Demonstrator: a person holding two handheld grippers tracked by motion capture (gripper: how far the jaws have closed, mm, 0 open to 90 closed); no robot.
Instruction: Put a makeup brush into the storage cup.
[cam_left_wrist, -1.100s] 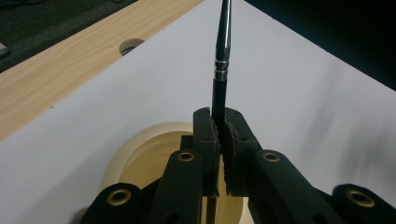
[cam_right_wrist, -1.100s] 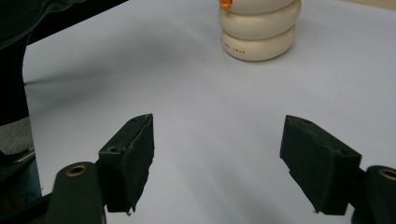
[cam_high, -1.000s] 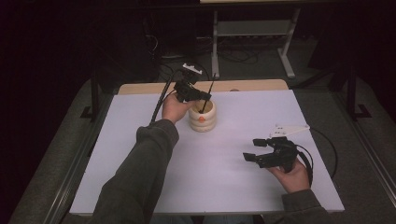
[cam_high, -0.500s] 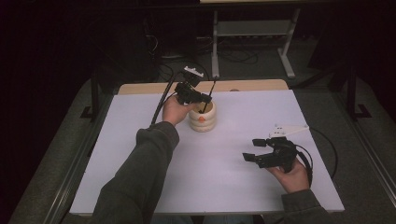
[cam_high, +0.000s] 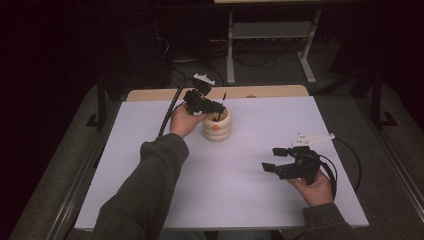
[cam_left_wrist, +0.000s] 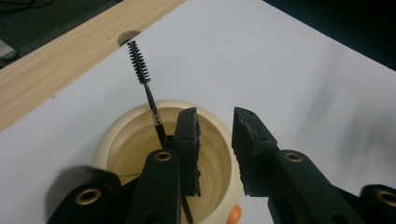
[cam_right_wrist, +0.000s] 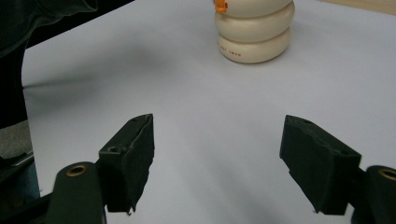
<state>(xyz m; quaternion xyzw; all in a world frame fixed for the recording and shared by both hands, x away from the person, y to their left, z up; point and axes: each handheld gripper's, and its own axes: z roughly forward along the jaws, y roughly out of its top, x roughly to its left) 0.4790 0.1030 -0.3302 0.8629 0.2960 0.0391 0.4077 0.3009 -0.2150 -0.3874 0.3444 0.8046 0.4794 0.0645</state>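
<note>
Brush (cam_left_wrist: 145, 91) stands nearly upright in the cream cup (cam_left_wrist: 122, 140), bristles up; left tool (cam_left_wrist: 215, 135) above has just opened, releasing it.

The cup (cam_left_wrist: 140, 144) is cream, ribbed in rounded rings, with an orange spot (cam_high: 215, 127) on its side and small reddish print near the base. The brush (cam_left_wrist: 139, 63) standing in it is black from bristles to stem, with a thin metal band partway down. Both tongs, left (cam_left_wrist: 215, 140) and right (cam_right_wrist: 219, 158), are black with brass-coloured rivets, and the worktop (cam_high: 250, 200) is white with a pale wood strip (cam_high: 150, 94) along its far edge.
</note>
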